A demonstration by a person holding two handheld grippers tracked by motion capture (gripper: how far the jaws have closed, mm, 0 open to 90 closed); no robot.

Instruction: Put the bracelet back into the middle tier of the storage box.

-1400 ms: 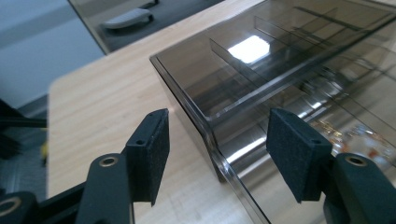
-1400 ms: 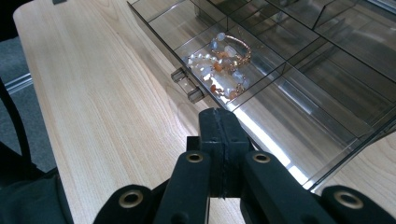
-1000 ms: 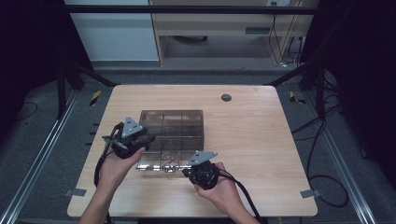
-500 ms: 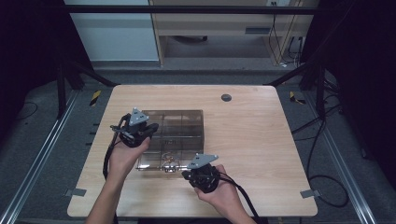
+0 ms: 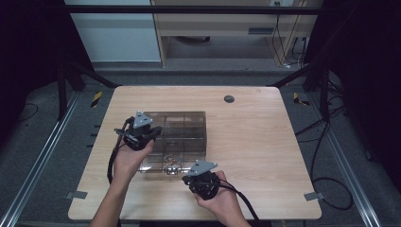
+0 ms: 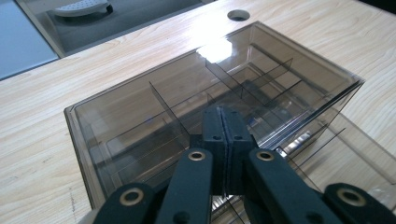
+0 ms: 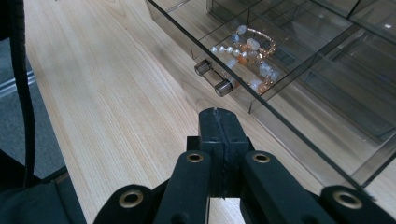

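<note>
A smoky clear organizer box (image 5: 182, 124) with several divided compartments stands on the wooden table (image 5: 265, 142). Its low drawer (image 5: 153, 165) is pulled out toward the person. In the drawer lies a beaded bracelet (image 7: 250, 51) of pearl and orange beads, just behind two small round knobs (image 7: 223, 87) on the drawer front. My left gripper (image 6: 224, 114) is shut and empty, held over the box's near left corner (image 5: 152, 133). My right gripper (image 7: 218, 116) is shut on nothing, low over the table, and points at the drawer front (image 5: 194, 176).
A round cable hole (image 5: 229, 99) sits in the table behind the box. Bare wood spreads to the right of the box. Black cables trail from both grippers, and metal frame rails run along both sides of the table. A cabinet stands beyond the far edge.
The left gripper has shifted a little from the box's left front corner toward its top and turned. The right gripper has stayed in place.
</note>
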